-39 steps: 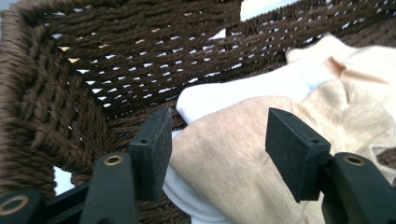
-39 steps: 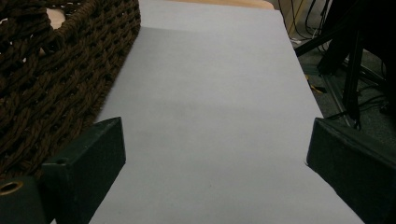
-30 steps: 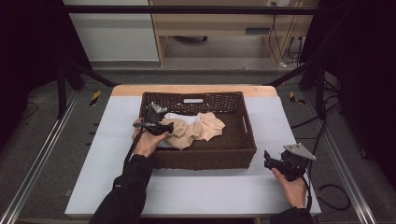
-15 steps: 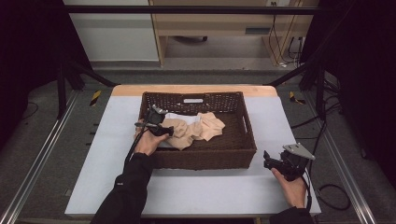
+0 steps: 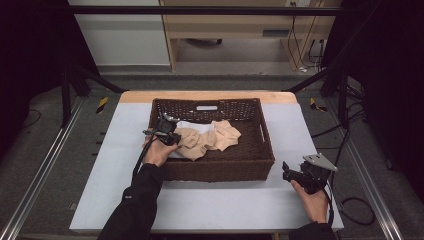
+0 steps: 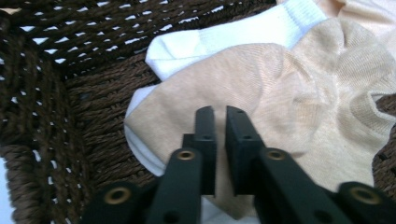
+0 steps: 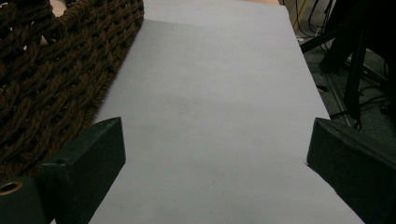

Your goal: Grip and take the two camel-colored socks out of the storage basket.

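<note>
Inside the basket (image 5: 260, 131), left tool (image 6: 220, 112) pinches beige sock (image 6: 289, 102); right tool (image 7: 215, 154) gapes.

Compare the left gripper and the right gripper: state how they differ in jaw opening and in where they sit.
The left gripper has its jaws nearly closed with a narrow gap, while the right gripper has its jaws spread wide. The left gripper is inside the woven basket, over the beige sock; the right gripper is outside the basket, over the bare table cover. Both have black jaws and are hand-held.
</note>
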